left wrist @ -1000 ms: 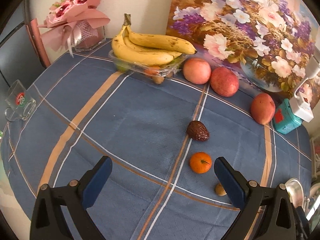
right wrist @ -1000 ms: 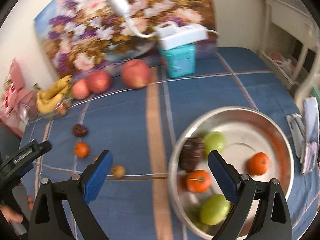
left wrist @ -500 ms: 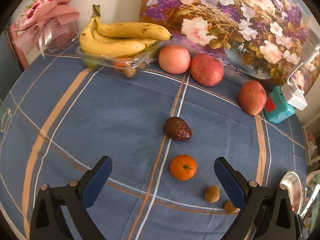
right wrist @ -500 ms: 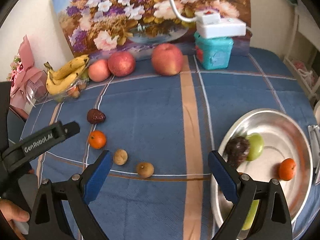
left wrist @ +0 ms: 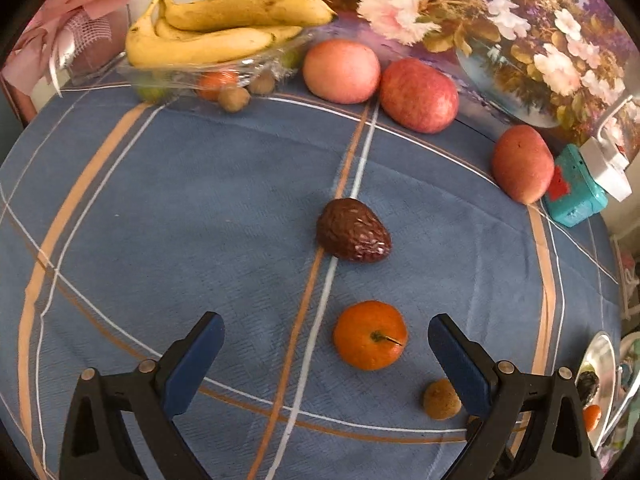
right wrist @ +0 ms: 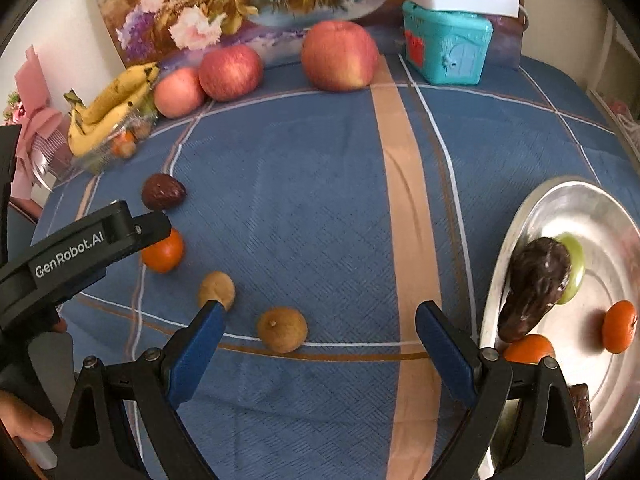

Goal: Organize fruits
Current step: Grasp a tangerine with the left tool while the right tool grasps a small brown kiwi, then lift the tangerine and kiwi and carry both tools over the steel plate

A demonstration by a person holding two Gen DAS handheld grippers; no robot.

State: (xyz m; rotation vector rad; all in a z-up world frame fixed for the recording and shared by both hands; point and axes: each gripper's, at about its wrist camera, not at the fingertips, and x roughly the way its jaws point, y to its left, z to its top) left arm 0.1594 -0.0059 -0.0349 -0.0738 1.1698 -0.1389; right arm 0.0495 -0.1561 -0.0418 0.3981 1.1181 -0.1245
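Observation:
In the left wrist view my left gripper (left wrist: 326, 354) is open, and an orange tangerine (left wrist: 370, 335) lies on the blue cloth between its fingers. A dark wrinkled avocado (left wrist: 353, 236) sits beyond it. A small brown fruit (left wrist: 441, 398) rests by the right finger. In the right wrist view my right gripper (right wrist: 320, 344) is open, low over a small brown fruit (right wrist: 282, 329); a second brown fruit (right wrist: 216, 289) lies by its left finger. The silver plate (right wrist: 612, 208) at right holds an avocado (right wrist: 532, 286), a green fruit and tangerines.
Three red apples (left wrist: 418, 94) line the painting at the back. Bananas (left wrist: 208, 28) lie on a clear tray (left wrist: 180, 76) with small fruits. A teal box (right wrist: 446, 46) carries a white lamp base. A pink bouquet stands at far left. The left gripper's body (right wrist: 80, 250) crosses the right view.
Both grippers have come forward and down toward the loose fruits. The tangerine now lies between the left fingers, and the right gripper has swung left from the plate to the brown fruit.

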